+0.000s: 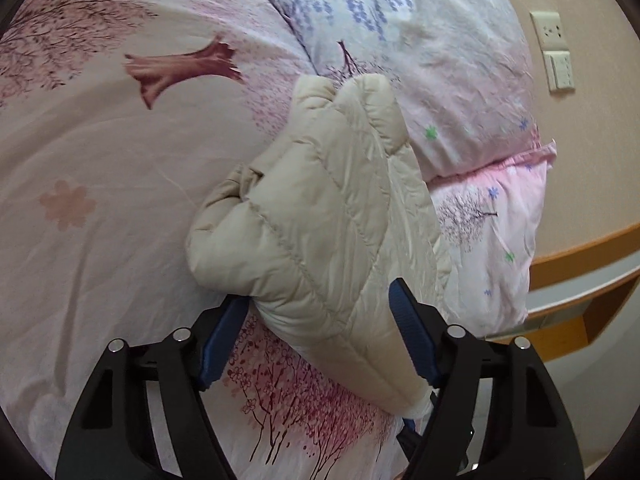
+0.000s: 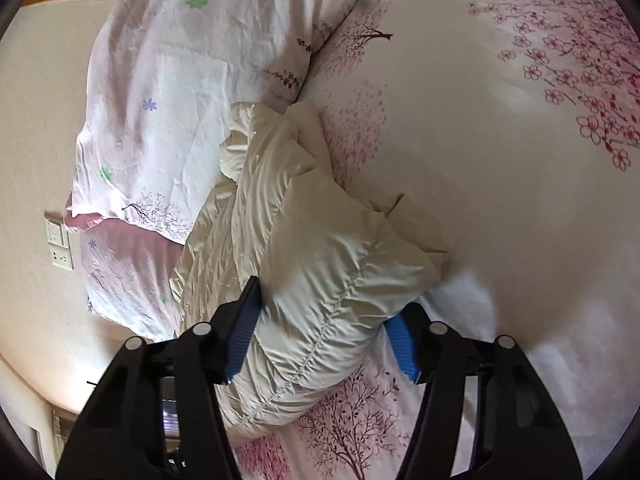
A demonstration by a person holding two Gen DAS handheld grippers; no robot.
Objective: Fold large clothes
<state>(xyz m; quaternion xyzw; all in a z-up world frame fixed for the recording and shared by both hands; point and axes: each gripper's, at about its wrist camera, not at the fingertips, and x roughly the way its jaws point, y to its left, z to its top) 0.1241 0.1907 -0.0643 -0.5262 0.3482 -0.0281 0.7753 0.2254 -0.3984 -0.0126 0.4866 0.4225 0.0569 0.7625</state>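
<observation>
A cream quilted puffer jacket [image 1: 320, 216] lies folded into a thick bundle on the flowered bed sheet [image 1: 100, 160], its far end against the pillows. My left gripper [image 1: 320, 320] has its blue-padded jaws wide apart on either side of the bundle's near end, which fills the gap between them. In the right wrist view the same jacket [image 2: 320, 264] bulges between the wide-set jaws of my right gripper [image 2: 324, 320]. Whether either gripper squeezes the jacket or only straddles it does not show.
Two flowered pillows [image 1: 420, 40] are stacked at the head of the bed, also in the right wrist view [image 2: 192, 80]. A beige wall carries sockets and a switch [image 1: 554, 52]. A wooden bedside shelf [image 1: 584, 280] stands beyond the bed's edge.
</observation>
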